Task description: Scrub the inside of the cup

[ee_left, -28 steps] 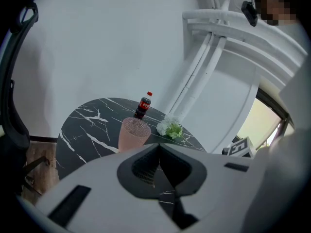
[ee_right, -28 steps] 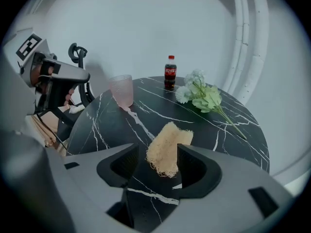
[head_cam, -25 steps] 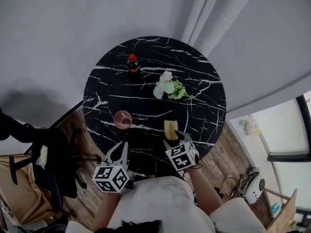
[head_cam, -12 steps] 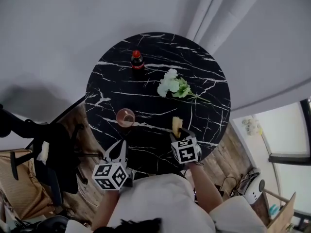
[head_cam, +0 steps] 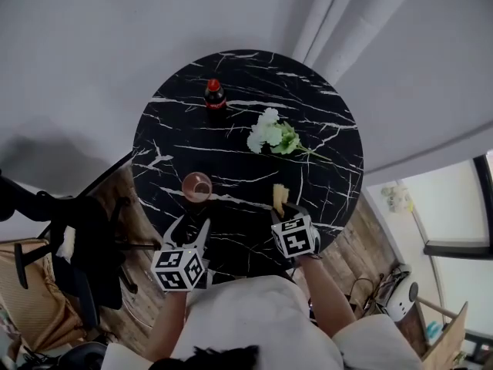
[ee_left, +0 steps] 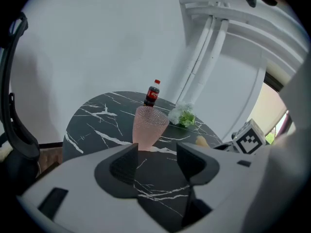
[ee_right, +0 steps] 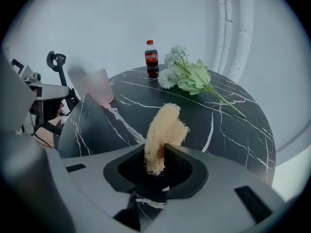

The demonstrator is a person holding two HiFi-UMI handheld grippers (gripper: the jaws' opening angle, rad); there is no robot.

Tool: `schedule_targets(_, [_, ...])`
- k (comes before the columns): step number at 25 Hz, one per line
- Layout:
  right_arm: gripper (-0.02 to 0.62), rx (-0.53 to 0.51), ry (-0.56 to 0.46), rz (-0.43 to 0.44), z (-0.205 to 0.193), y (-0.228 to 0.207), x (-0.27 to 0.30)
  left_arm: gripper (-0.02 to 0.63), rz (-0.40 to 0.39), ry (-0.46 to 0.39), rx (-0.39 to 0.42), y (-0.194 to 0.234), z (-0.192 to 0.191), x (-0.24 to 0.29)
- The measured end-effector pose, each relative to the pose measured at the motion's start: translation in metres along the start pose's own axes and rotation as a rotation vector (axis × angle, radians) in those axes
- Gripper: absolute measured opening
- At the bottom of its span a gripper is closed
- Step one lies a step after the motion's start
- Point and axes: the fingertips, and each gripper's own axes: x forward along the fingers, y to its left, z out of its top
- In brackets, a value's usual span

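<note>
Standing upright on the round black marble table (head_cam: 323,153), the pink cup (head_cam: 196,186) keeps its open mouth facing up, near the edge closest to the person and toward the left side. Its wall is translucent and dimpled, and only pink shows through it. From above the inside looks pink as well, though it is too small there to tell more.

The left gripper (head_cam: 191,226) hovers just short of the cup. Its jaws have just been opening and now stand apart with nothing between them. In the left gripper view the cup rises beyond the gap, clear of both pads.

The right gripper (head_cam: 281,210) has just been closing its jaws, and they now pinch the lower end of a pale yellow loofah sponge (ee_right: 165,135). The fibrous piece sticks up out of the pads, to the right of the cup and apart from it.

At the far side of the table stands a small cola bottle (head_cam: 215,96), upright, with a red cap and red label and dark drink inside. A bunch of white flowers (head_cam: 269,136) with green leaves lies on its side to the right of the bottle, the stem pointing toward the right edge.
</note>
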Motion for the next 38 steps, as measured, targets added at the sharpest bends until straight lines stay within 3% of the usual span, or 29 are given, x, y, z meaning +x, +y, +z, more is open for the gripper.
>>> schedule_targets(5, [0.112, 0.024, 0.000, 0.022, 0.000, 0.000, -0.001, 0.338, 0.016, -0.041, 0.030, 0.009, 0.010, 0.020])
schedule_targets(13, [0.115, 0.033, 0.015, 0.036, -0.001, 0.000, 0.000, 0.347, 0.033, 0.008, 0.073, 0.026, 0.004, 0.057])
schedule_targets(20, [0.115, 0.029, 0.031, 0.048, -0.001, 0.000, -0.001, 0.362, 0.066, -0.036, 0.159, 0.025, 0.011, 0.075])
schedule_targets(38, [0.117, 0.040, 0.018, 0.088, -0.001, 0.000, -0.002, 0.366, 0.113, -0.056, 0.211, 0.028, 0.019, 0.099])
